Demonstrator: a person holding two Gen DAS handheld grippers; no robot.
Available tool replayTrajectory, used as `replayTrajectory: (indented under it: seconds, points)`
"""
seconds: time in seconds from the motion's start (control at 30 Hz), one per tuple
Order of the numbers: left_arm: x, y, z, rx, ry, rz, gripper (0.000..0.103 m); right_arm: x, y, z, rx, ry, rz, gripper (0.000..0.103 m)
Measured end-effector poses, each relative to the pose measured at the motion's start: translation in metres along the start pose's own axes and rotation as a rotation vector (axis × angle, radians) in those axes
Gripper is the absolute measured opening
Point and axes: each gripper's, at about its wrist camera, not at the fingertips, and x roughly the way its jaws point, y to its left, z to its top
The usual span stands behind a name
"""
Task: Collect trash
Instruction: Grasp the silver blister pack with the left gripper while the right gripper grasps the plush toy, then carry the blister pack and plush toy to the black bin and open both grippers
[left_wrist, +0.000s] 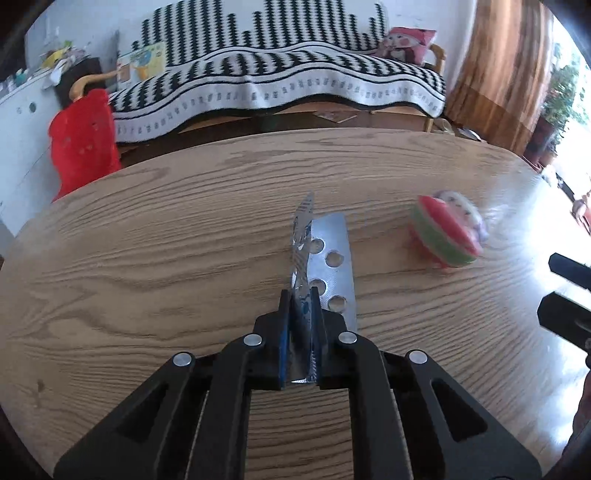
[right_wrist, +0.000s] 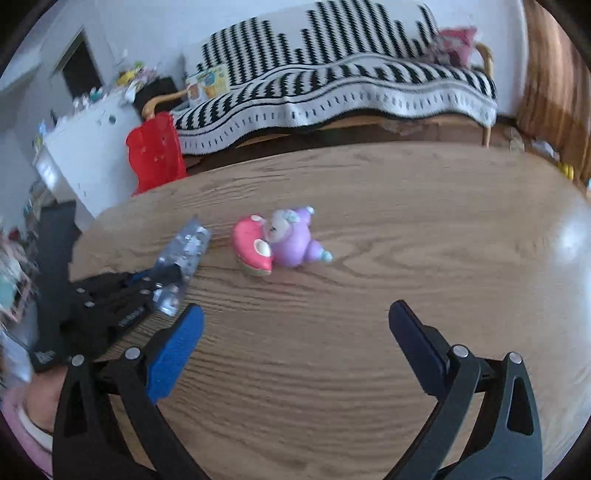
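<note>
A silver foil blister pack (left_wrist: 332, 266) with several empty round pockets lies on the wooden table (left_wrist: 147, 240), one edge folded upright. My left gripper (left_wrist: 300, 295) is shut on that upright foil edge. The right wrist view shows the same pack (right_wrist: 184, 251) at the left, held by my left gripper (right_wrist: 162, 275). My right gripper (right_wrist: 295, 314) hangs open over bare wood near the table's front, nothing between its blue fingers (right_wrist: 177, 347). Its black tips (left_wrist: 565, 295) show at the right edge of the left wrist view.
A small toy (right_wrist: 280, 240) with a pink mushroom cap and a purple body lies on its side mid-table, also visible as the toy (left_wrist: 447, 230) right of the pack. Beyond the table stand a sofa with a black-and-white throw (left_wrist: 280, 81), a red bag (left_wrist: 83, 136) and a white cabinet (right_wrist: 85, 147).
</note>
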Motion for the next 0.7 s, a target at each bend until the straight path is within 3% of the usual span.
replayTrajectory:
  seconds: [0.1, 0.33, 0.43, 0.7]
  points:
    - [-0.004, 0.020, 0.000, -0.044, 0.000, 0.005, 0.009, 0.012, 0.010, 0.016, -0.007, -0.007, -0.001, 0.097]
    - [-0.010, 0.047, 0.000, -0.088, -0.009, 0.029, 0.009, 0.076, 0.031, 0.044, -0.071, 0.110, -0.020, 0.096]
    - [-0.009, 0.054, 0.000, -0.101, -0.006, 0.034, 0.009, 0.084, 0.034, 0.044, -0.083, 0.106, -0.025, 0.070]
    - [-0.015, 0.052, 0.004, -0.099, -0.030, 0.027, 0.009, 0.071, 0.035, 0.034, -0.112, 0.079, -0.006, 0.061]
